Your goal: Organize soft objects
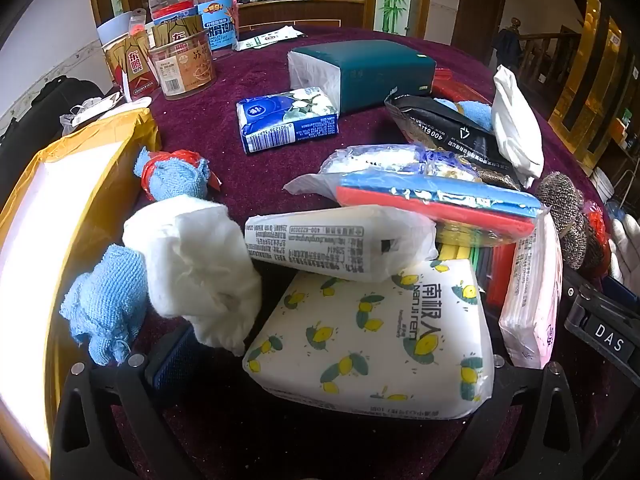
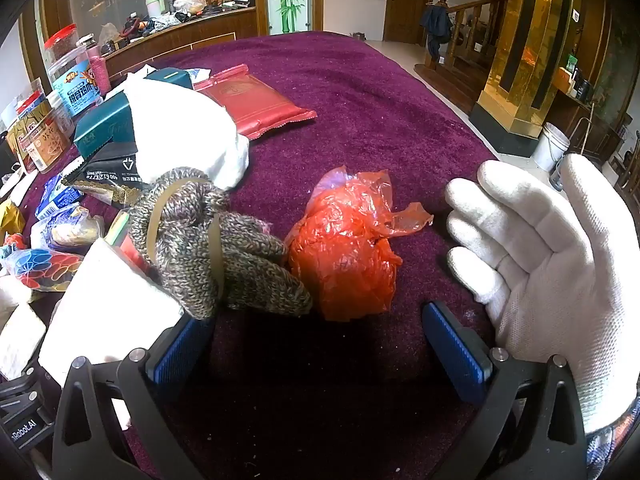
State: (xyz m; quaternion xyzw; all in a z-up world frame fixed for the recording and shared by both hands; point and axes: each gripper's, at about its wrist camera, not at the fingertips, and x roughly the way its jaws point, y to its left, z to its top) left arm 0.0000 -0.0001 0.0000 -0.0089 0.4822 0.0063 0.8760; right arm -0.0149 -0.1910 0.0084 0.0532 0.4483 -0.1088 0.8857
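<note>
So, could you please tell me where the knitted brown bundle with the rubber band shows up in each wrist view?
Left wrist view: the knitted bundle sits at the far right edge, just beyond the sponge pack.
Right wrist view: it lies left of centre, against the crumpled red plastic bag.
Shared landmark: the dark green tissue pack, far on the purple table in both.
</note>
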